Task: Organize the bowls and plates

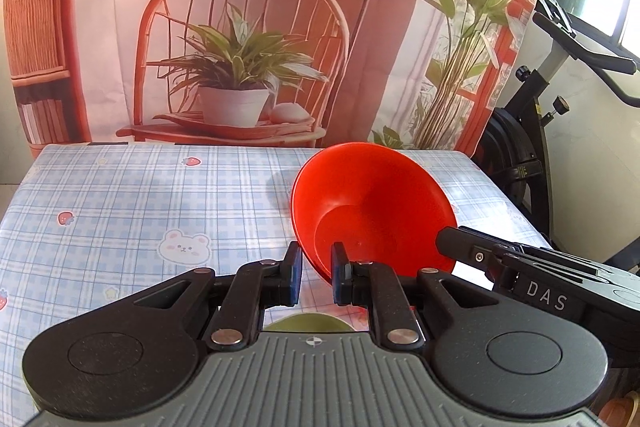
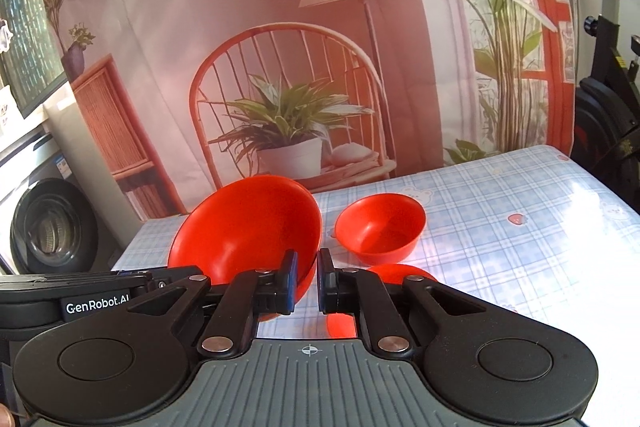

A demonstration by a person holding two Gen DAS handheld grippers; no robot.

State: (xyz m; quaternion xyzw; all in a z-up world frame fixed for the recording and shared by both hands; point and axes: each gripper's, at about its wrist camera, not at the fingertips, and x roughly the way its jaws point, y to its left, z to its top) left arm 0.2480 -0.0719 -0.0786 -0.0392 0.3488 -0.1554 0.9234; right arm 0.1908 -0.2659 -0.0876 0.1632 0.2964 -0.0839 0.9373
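Note:
A large red bowl (image 1: 372, 207) hangs tilted above the checked tablecloth (image 1: 140, 207). Both grippers pinch its rim. My left gripper (image 1: 316, 273) is shut on the near rim, one finger inside the bowl and one outside. My right gripper (image 2: 307, 281) is shut on the opposite rim of the same bowl (image 2: 248, 227); its black body shows at the right of the left wrist view (image 1: 520, 267). A smaller red bowl (image 2: 380, 229) stands upright on the table beyond. A red dish (image 2: 400, 273) lies partly hidden under my right gripper. A green plate (image 1: 306, 323) peeks from under my left gripper.
A printed backdrop (image 1: 240, 27) with a chair and a plant hangs behind the table's far edge. An exercise bike (image 1: 560, 87) stands to the right of the table. A washing machine (image 2: 48, 227) stands to the left.

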